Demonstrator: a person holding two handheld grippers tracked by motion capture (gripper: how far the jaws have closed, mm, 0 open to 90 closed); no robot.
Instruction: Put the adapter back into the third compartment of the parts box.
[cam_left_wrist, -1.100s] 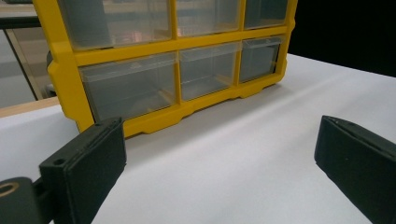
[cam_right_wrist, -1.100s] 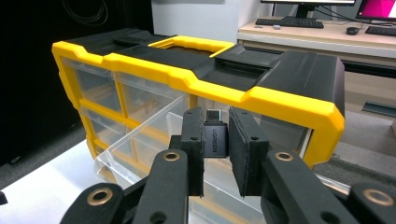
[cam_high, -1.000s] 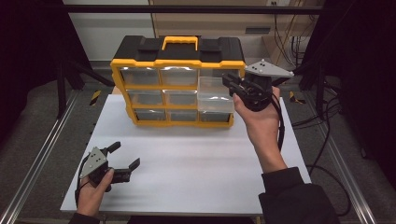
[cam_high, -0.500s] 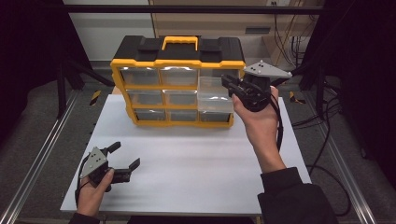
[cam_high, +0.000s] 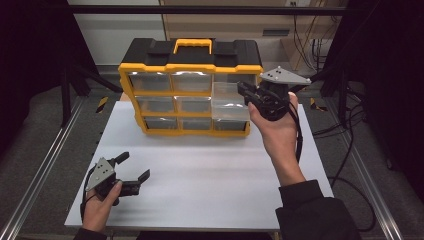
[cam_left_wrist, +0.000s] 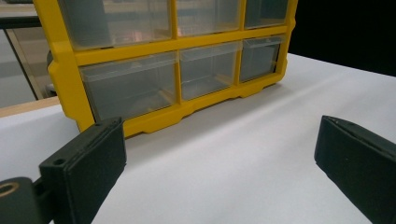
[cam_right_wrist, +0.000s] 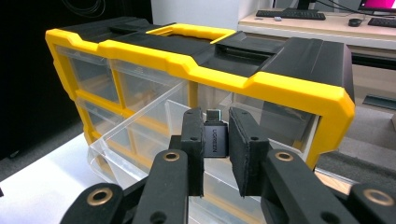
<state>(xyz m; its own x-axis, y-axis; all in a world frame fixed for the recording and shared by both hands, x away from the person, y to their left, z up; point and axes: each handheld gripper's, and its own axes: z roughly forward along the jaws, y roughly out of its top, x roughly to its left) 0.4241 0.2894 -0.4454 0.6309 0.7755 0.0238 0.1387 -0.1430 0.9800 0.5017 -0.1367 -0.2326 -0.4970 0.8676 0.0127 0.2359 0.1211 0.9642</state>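
A yellow and black organizer box (cam_high: 190, 65) with clear drawers stands at the back of the white table (cam_high: 210, 170). Its middle-right drawer (cam_high: 229, 102) is pulled out. My right gripper (cam_high: 246, 93) hovers at that drawer's right end, shut on a small black adapter (cam_right_wrist: 215, 140). In the right gripper view the adapter sits upright between the pads, above the open drawer (cam_right_wrist: 140, 140). My left gripper (cam_high: 133, 166) rests low near the table's front left corner. Its jaws stand wide open with nothing between them, facing the organizer's bottom row (cam_left_wrist: 187, 79).
A yellow carry handle (cam_high: 192, 46) tops the organizer. Metal frame rails (cam_high: 45, 160) run along both table sides. Cables (cam_high: 345, 125) trail on the floor at the right. Bare white table surface lies between the organizer and the front edge.
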